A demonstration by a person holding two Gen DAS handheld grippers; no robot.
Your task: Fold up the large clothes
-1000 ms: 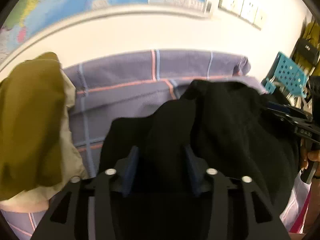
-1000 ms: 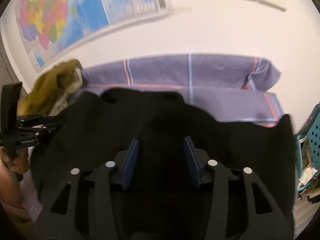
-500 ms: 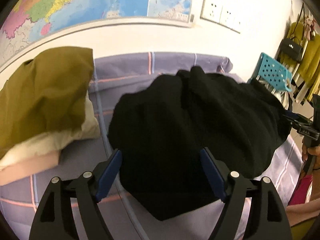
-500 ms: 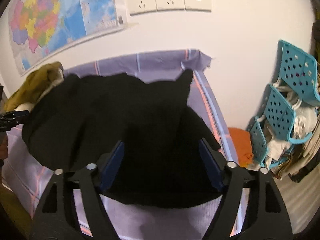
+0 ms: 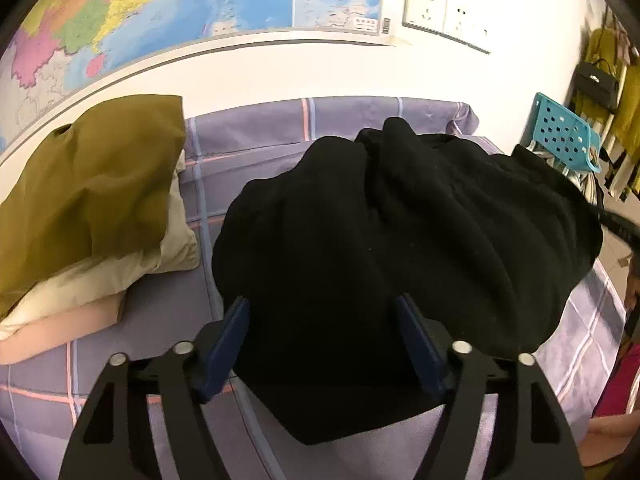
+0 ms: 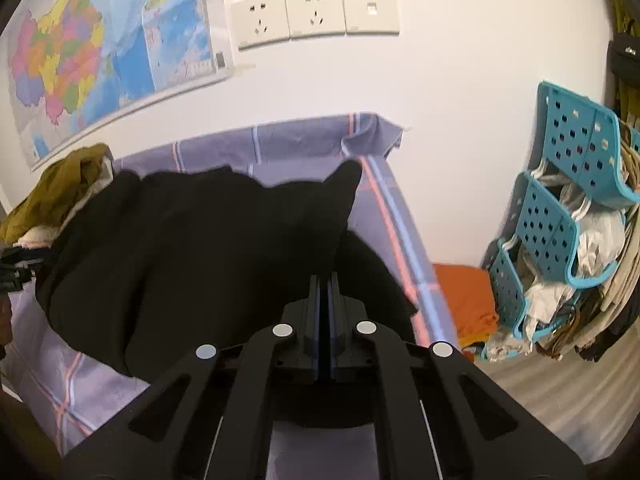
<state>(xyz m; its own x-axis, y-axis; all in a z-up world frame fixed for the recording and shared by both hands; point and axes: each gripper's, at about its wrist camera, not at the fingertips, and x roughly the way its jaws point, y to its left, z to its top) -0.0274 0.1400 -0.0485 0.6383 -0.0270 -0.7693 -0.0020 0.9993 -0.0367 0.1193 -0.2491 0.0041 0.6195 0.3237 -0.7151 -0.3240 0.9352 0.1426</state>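
Half a second ago the right gripper (image 6: 324, 280) stood spread wide over the cloth; now its blue pads are pressed together with nothing visibly caught between them, poised just above the near right edge of the black garment (image 6: 208, 248). Over the same interval the left gripper (image 5: 324, 320) has kept its fingers apart, the blue pads (image 5: 230, 336) standing on either side of the garment's near fold without pinching it. Seen from the left wrist, the black garment (image 5: 400, 248) lies in a rumpled heap on the bed (image 5: 168, 320), which is covered by a purple sheet with pink and blue stripes; the garment takes up most of the middle of the mattress, and its near corner reaches down between the gripper's arms. Just to the left of it on the same sheet rests a pile of folded clothes (image 5: 88, 200), an olive piece on top of cream and pink ones. From the right wrist, a pointed corner of the black cloth sticks up near the far right edge of the bed. Beyond the bed's right side an orange cloth (image 6: 464, 300) lies on the floor beside teal perforated baskets (image 6: 548, 216) stuffed with items. On the white wall behind hang a colourful map (image 6: 100, 64) and a row of wall sockets (image 6: 316, 16).
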